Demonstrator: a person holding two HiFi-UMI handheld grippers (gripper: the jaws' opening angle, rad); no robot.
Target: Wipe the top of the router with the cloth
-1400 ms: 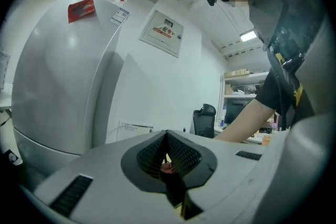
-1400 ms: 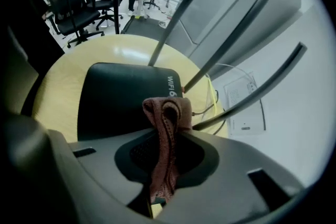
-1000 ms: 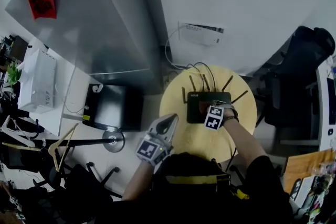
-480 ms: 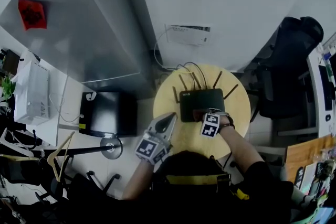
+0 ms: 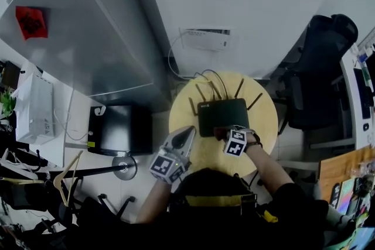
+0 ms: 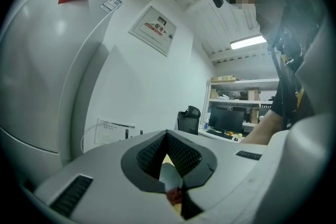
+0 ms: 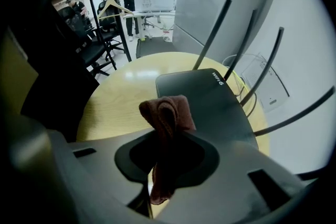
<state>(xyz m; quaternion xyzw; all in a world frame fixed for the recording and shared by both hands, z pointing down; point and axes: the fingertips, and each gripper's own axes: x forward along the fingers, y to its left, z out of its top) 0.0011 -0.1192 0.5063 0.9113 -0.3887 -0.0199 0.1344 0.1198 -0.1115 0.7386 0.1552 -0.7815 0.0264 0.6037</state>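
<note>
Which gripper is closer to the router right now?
Right. The right gripper, shut on the cloth, sits at the router's near edge. The left gripper is off to the router's left, over the table rim, apart from it.

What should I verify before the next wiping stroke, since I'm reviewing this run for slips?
1. Cloth held firmly: ok. The right gripper is shut on the cloth, with a fold sticking out past the jaws.
2. Cloth over the router: ok. It sits at the near edge of the router.
3. Cloth pressed on the top surface: cannot tell.
4. Stroke path free: ok. The antennas stand along the far edge, and the top is bare.
5. Left gripper out of the way: ok. The left gripper is shut, empty and beside the router, not touching it.
6. Router flat on the table: ok.
</note>
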